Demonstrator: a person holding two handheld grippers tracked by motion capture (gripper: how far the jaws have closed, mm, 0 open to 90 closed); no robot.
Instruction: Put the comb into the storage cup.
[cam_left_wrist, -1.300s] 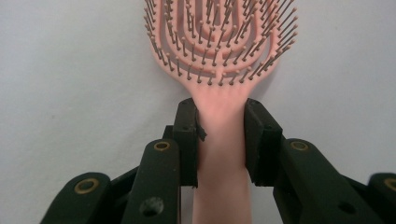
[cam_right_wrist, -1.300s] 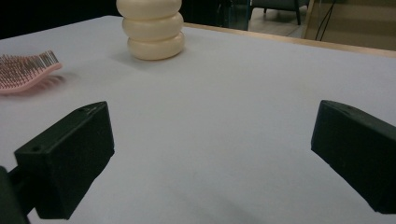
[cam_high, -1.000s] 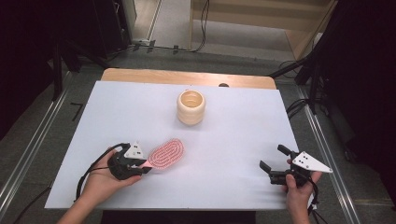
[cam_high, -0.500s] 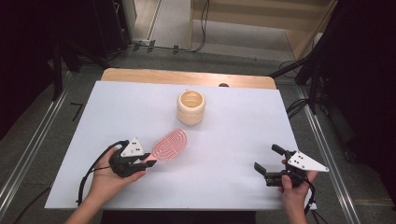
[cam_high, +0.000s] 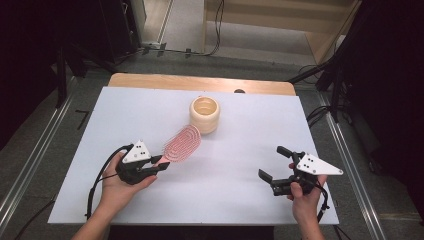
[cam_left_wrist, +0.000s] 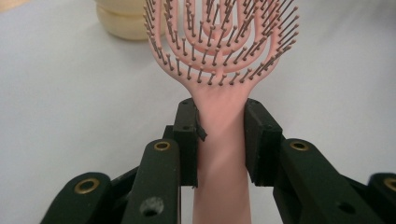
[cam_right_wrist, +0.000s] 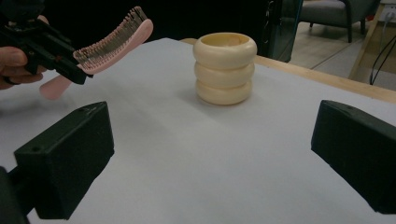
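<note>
Here the left gripper (cam_high: 159, 166) has its fingers (cam_left_wrist: 187, 140) clamped on the handle of a pink hairbrush (cam_high: 182, 143), one on each side. The brush is lifted off the white worktop (cam_high: 240, 200), head tilted up and bristles facing down in the right gripper view, its tip close to the cream ribbed cup (cam_high: 204, 114) standing toward the far middle. The right gripper (cam_high: 272, 164) hovers well apart near the right front edge, fingers spread wide with nothing between them.

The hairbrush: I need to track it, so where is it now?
In the high view the pink hairbrush sits left of centre, its handle in the left gripper, its head beside the cream holder.
</note>
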